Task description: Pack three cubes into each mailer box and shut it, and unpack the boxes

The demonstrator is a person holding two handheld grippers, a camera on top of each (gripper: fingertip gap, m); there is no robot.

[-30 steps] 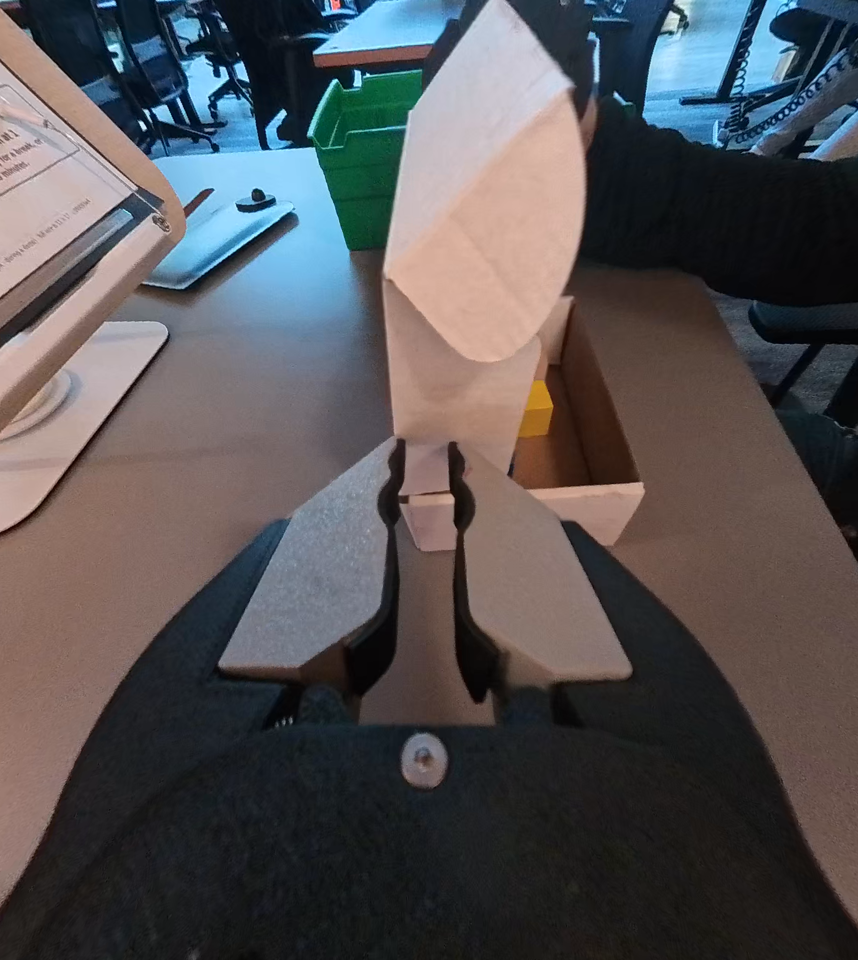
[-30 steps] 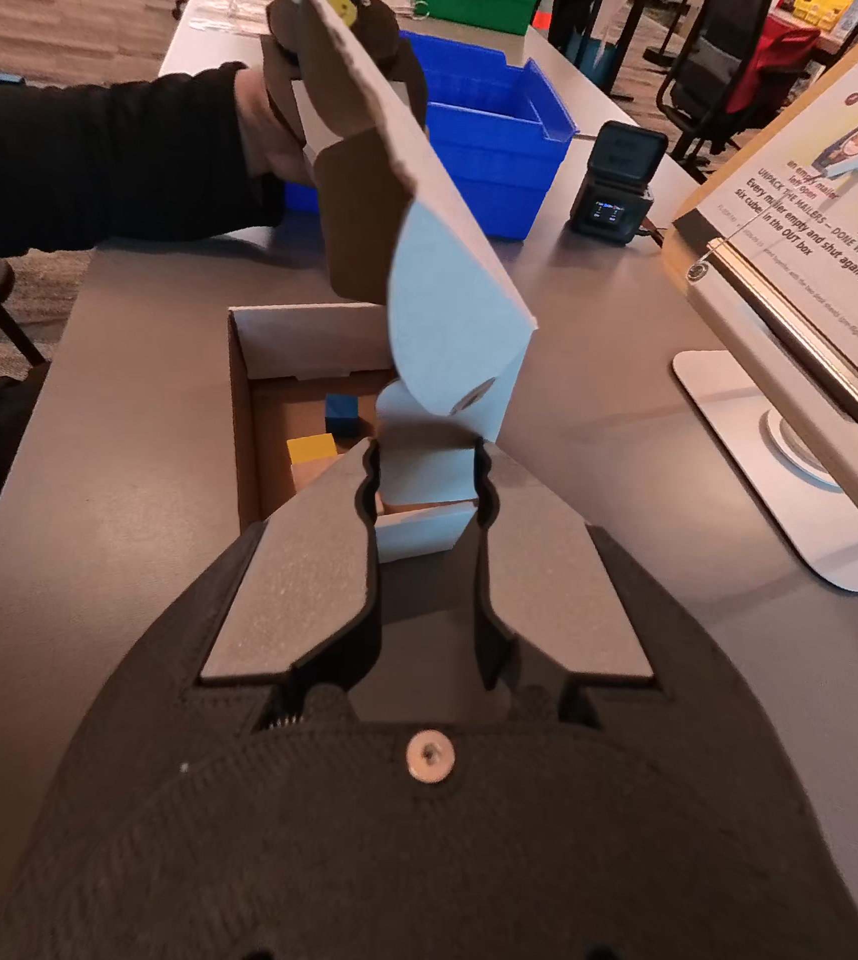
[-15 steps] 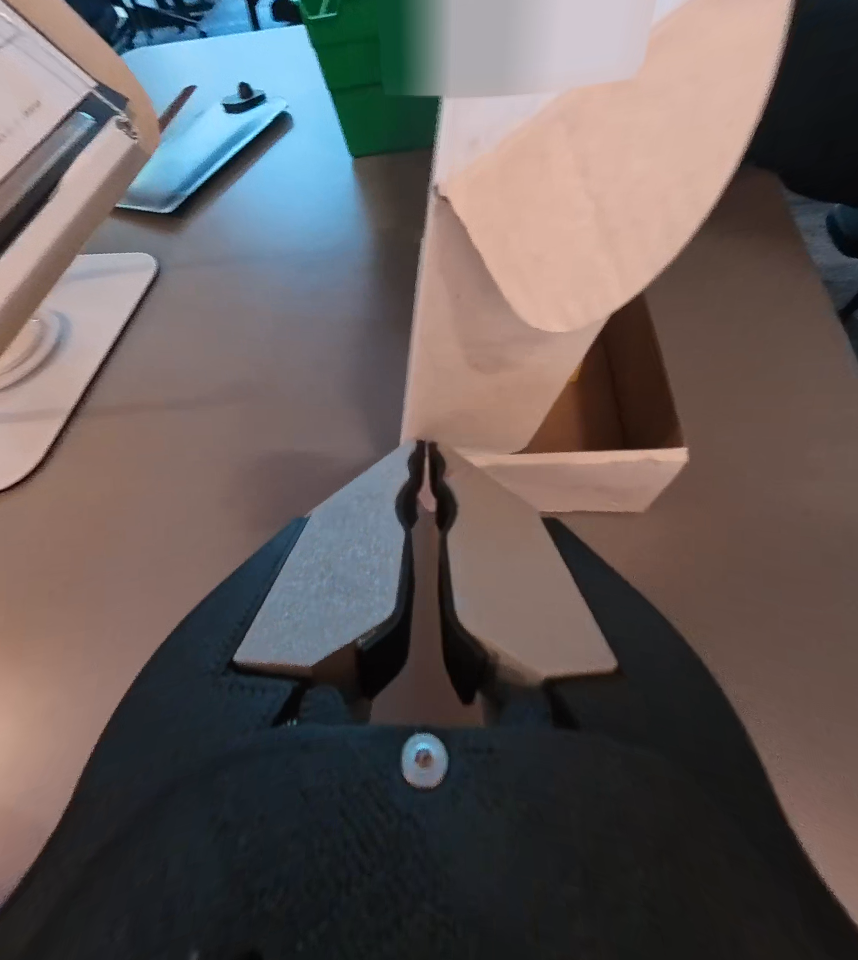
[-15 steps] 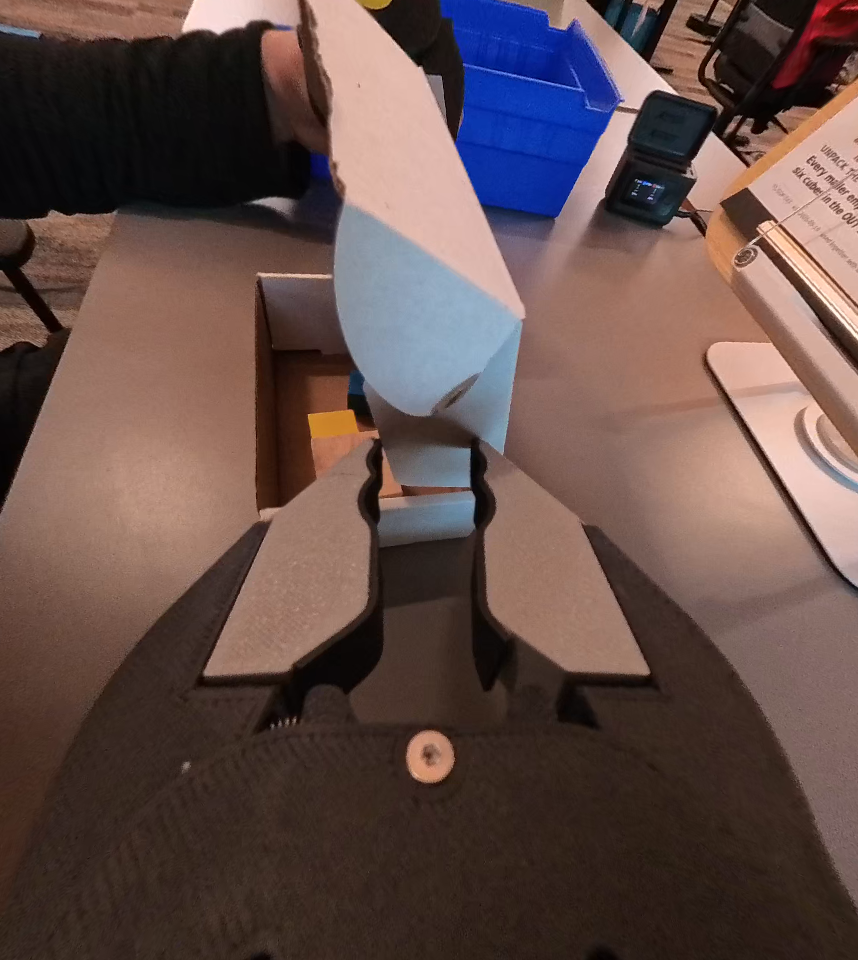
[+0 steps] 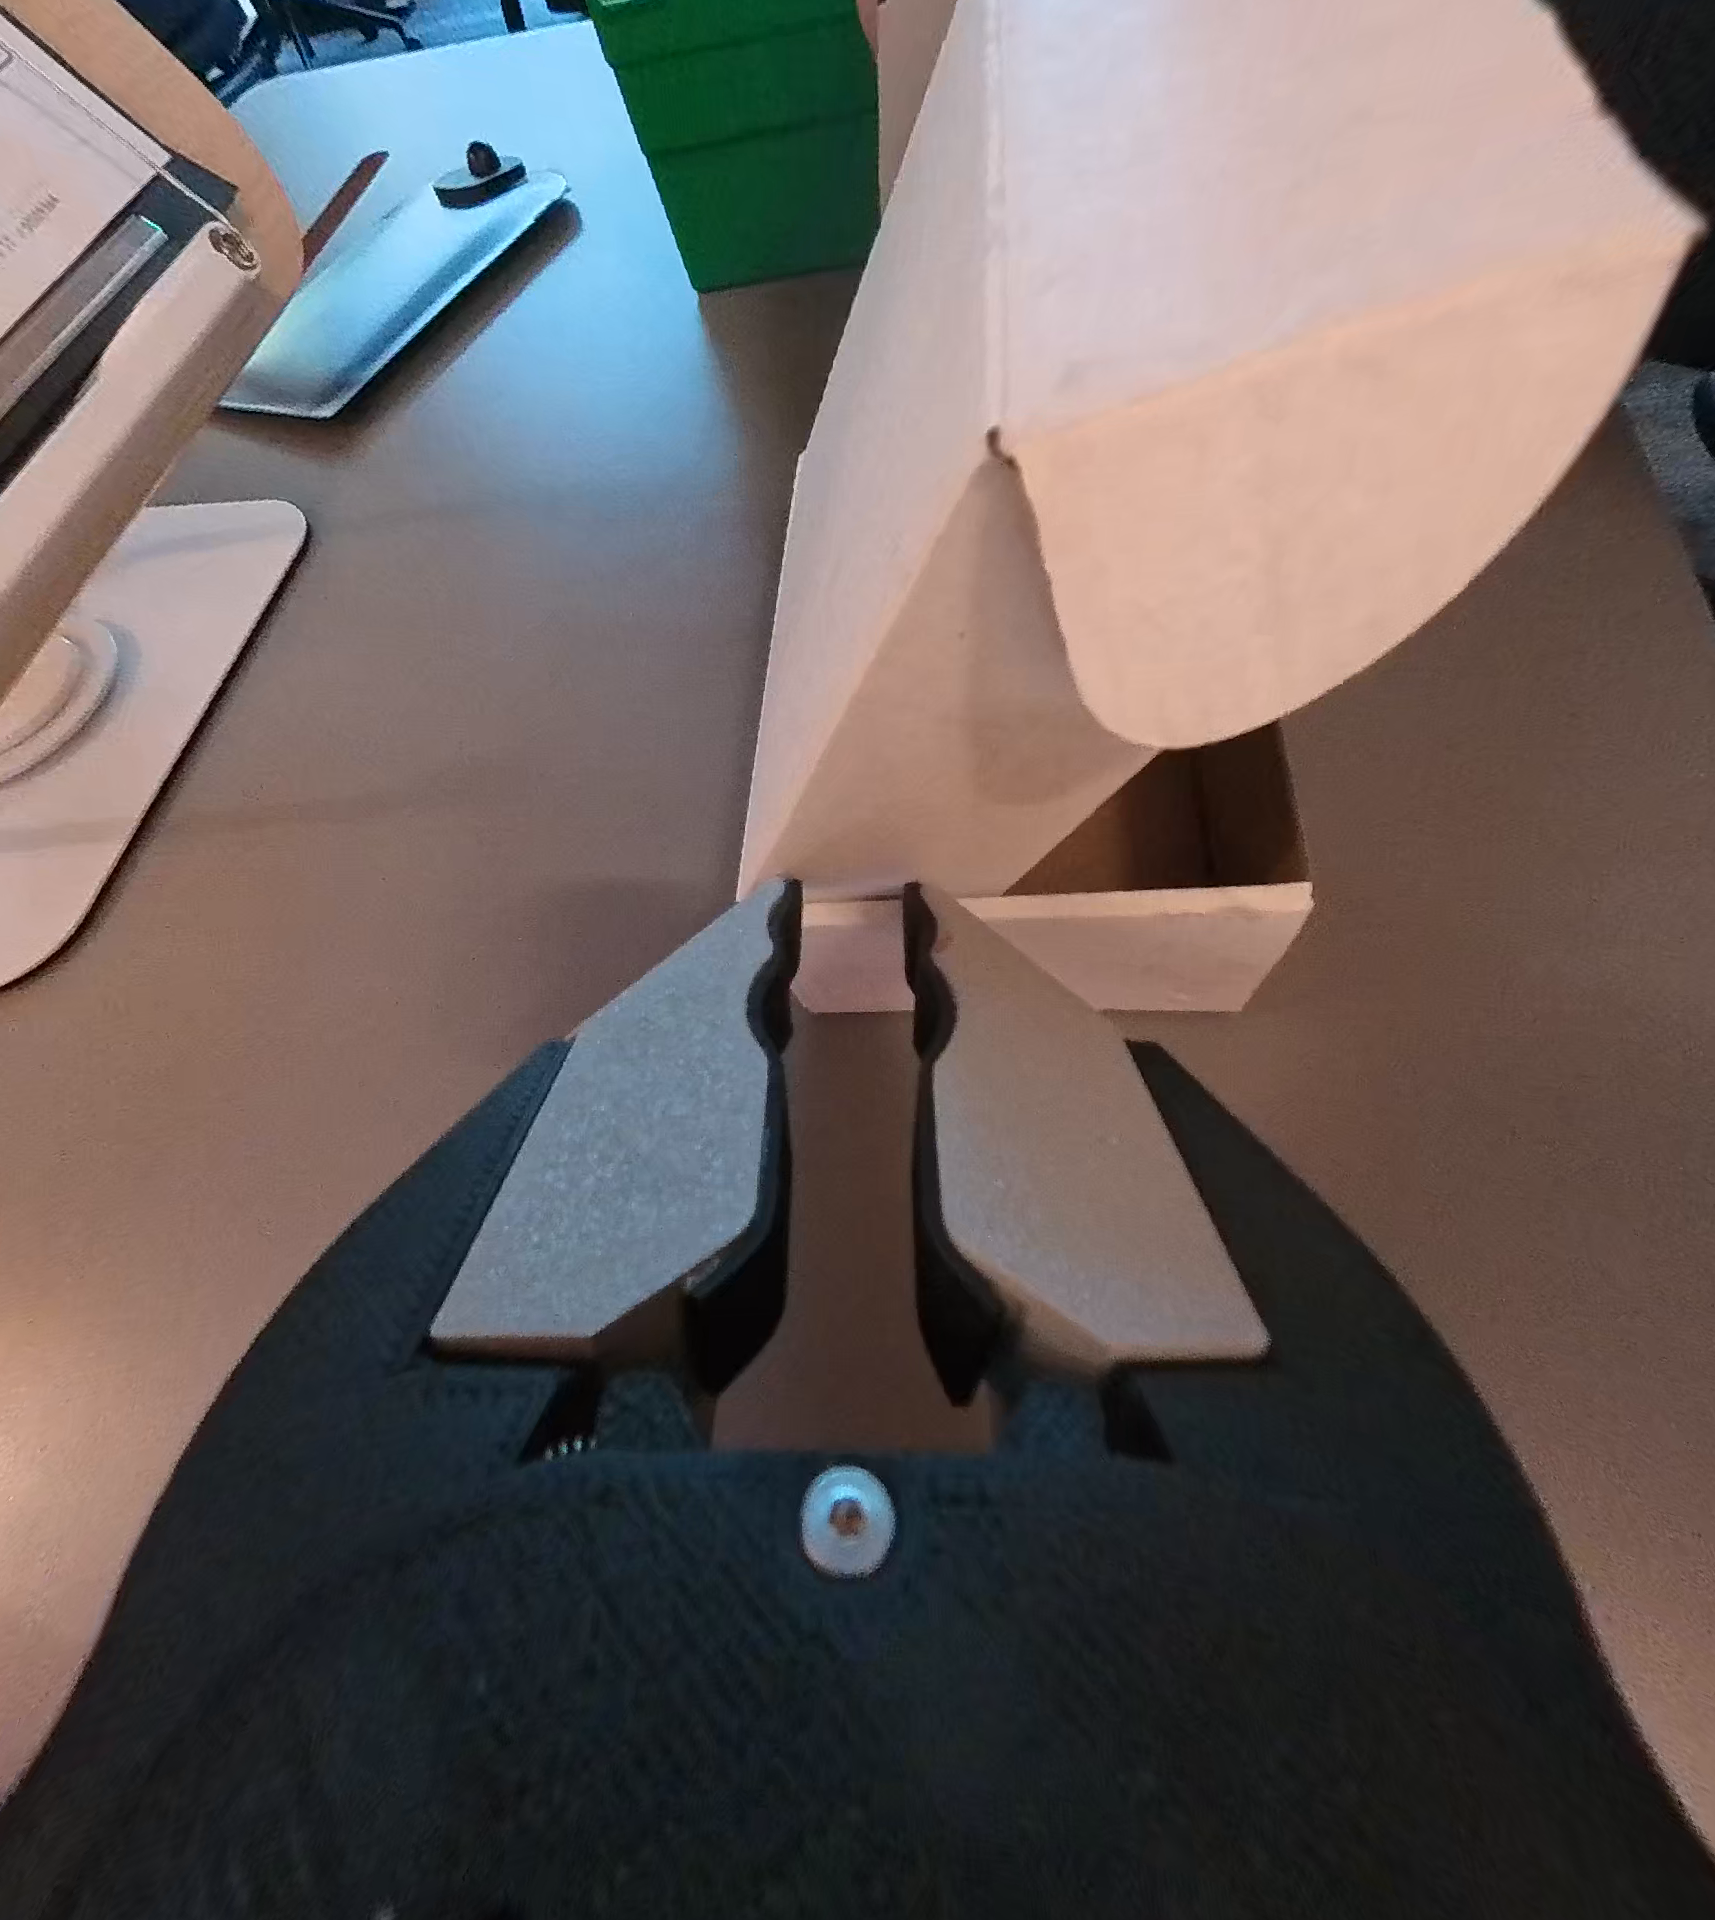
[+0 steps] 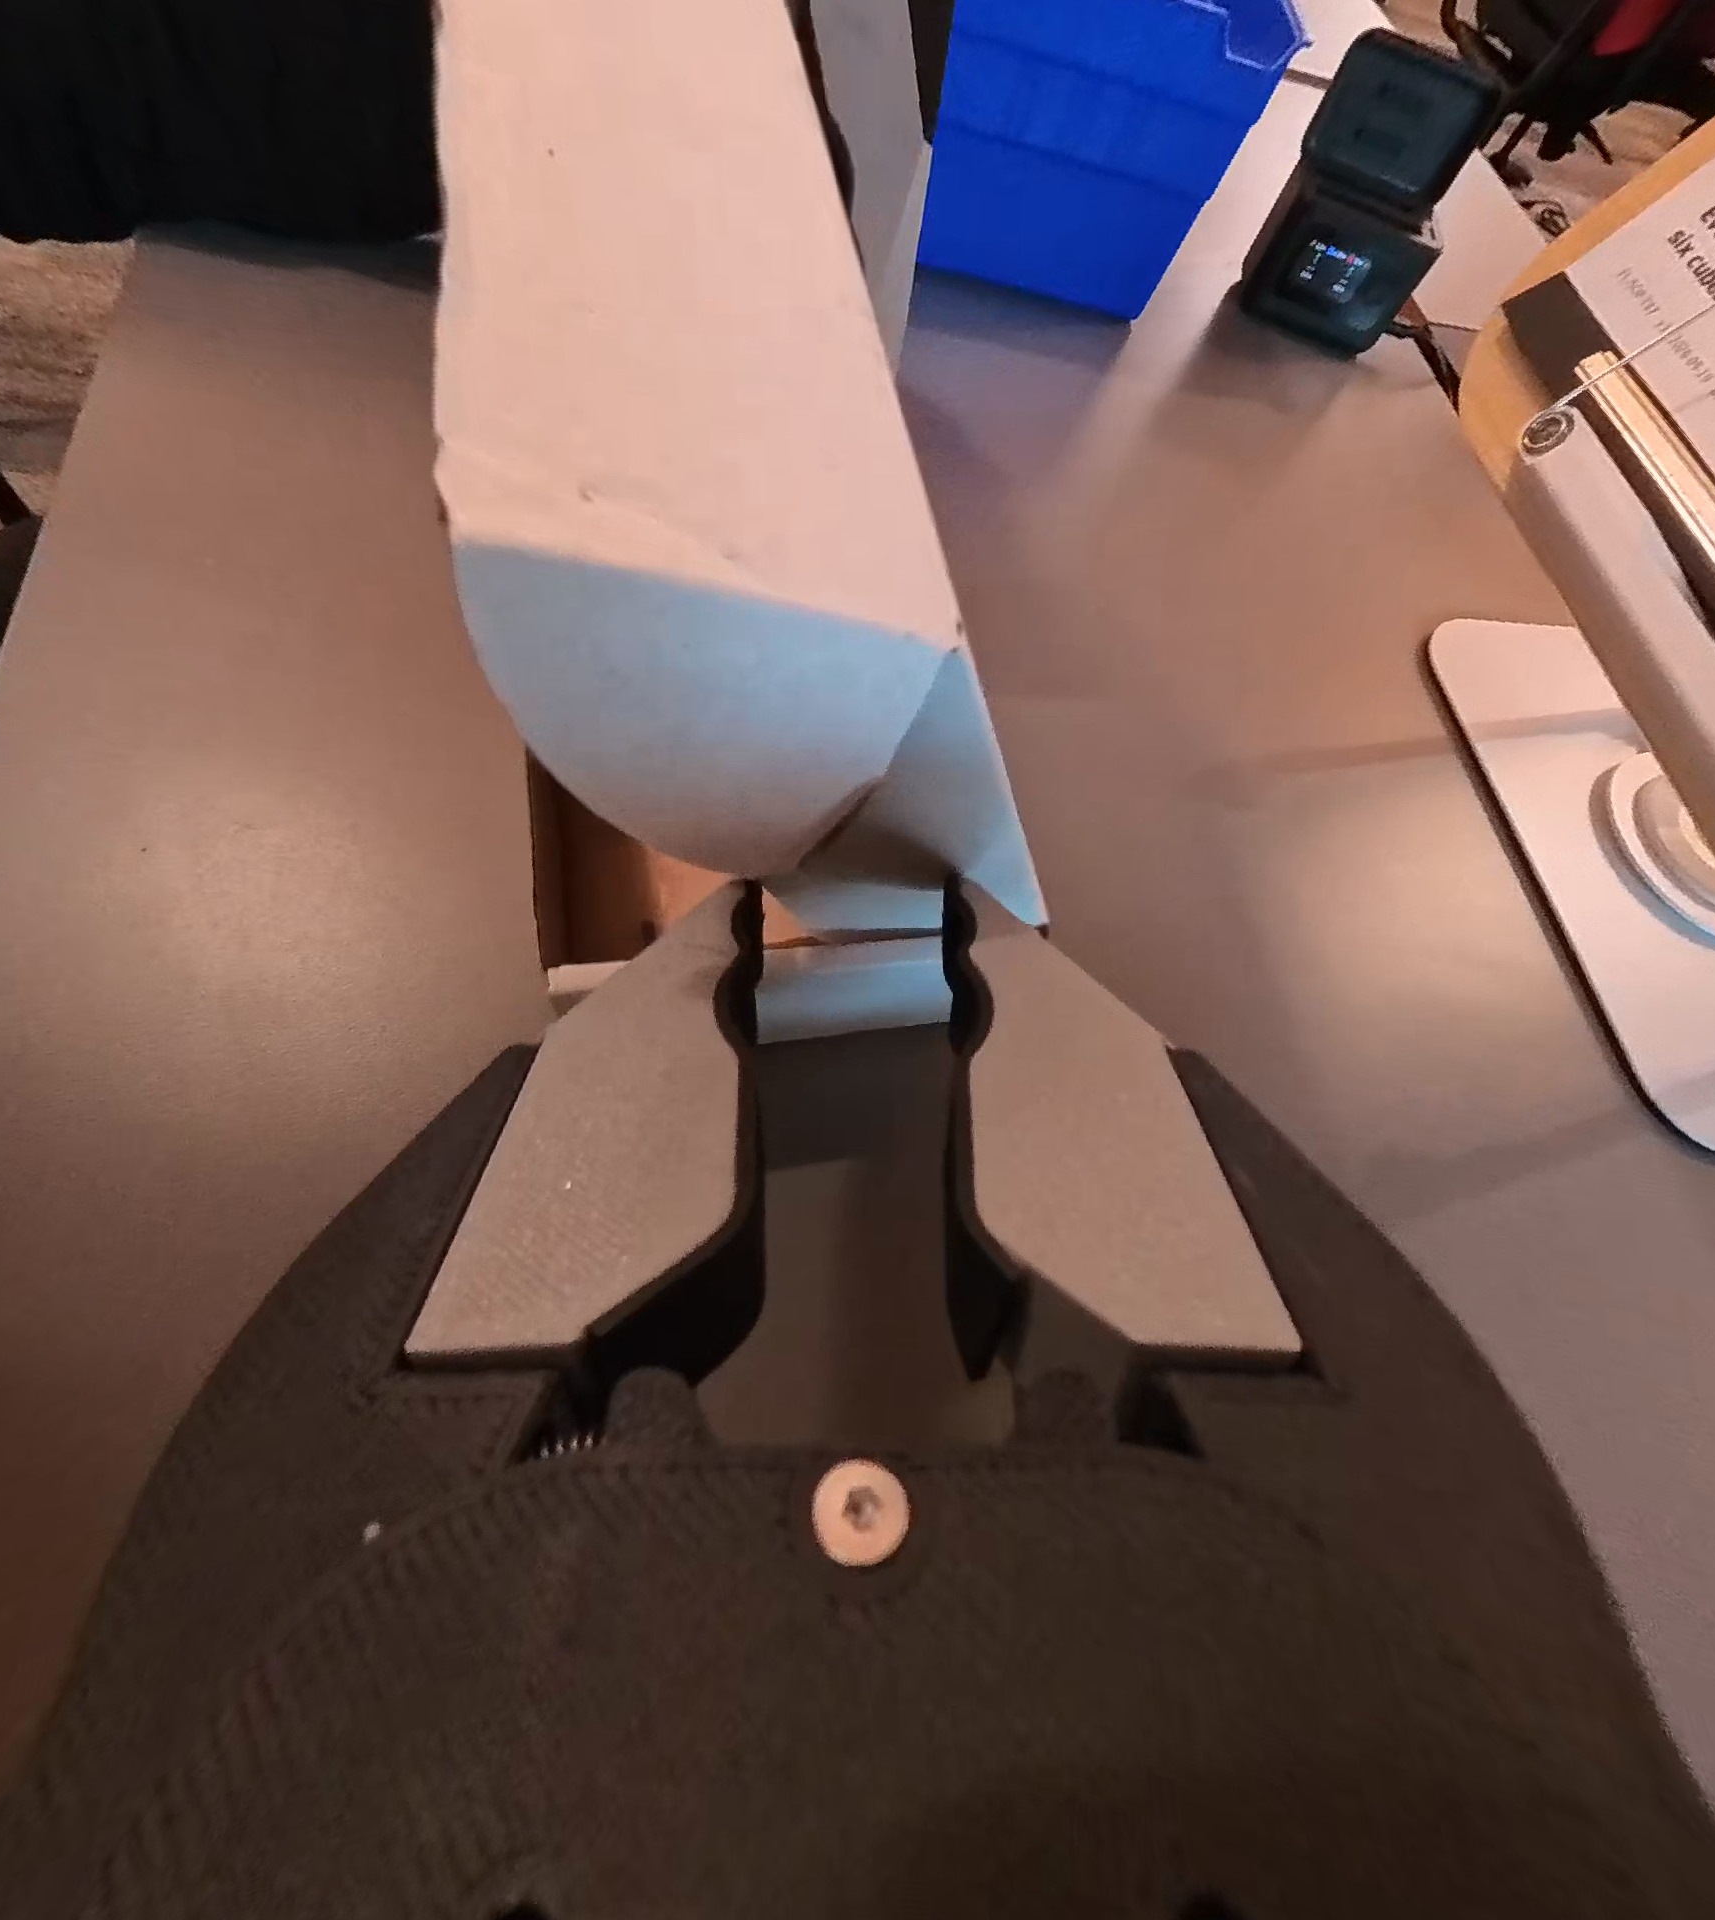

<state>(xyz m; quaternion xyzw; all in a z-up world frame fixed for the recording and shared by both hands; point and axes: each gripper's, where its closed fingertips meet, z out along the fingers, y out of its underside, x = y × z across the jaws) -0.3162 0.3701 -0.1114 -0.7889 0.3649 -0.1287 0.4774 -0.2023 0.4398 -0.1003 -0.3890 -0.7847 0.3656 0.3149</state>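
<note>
A white mailer box (image 5: 1123,951) with a brown inside lies on the table between my two grippers. Its lid (image 5: 1196,364) leans over the opening, with a rounded side flap (image 5: 1300,582) hanging at my end. My left gripper (image 5: 851,904) is open by a narrow gap, tips at the box's near end wall, holding nothing. In the right wrist view the lid (image 6: 645,312) and its other flap (image 6: 687,707) hang over the box's far end (image 6: 848,992). My right gripper (image 6: 851,904) is open and empty, tips just under the flap. The cubes are hidden by the lid.
A green bin (image 5: 759,145) and a grey tray (image 5: 396,301) stand beyond the box in the left wrist view. A sign stand (image 5: 53,312) on a white base (image 5: 105,727) is at the left. A blue bin (image 6: 1071,156) and a small black device (image 6: 1352,229) show in the right wrist view. The grippers' ends are close to 15 cm from one another. The white base (image 5: 105,727) is about 30 cm from both grippers' fingertips. Look for it in the right wrist view (image 6: 1594,826) too.
The lid has swung from upright down over the box, hiding the yellow and blue cubes. Both grippers moved closer to the box ends. The left gripper nearly shut, then opened slightly.
</note>
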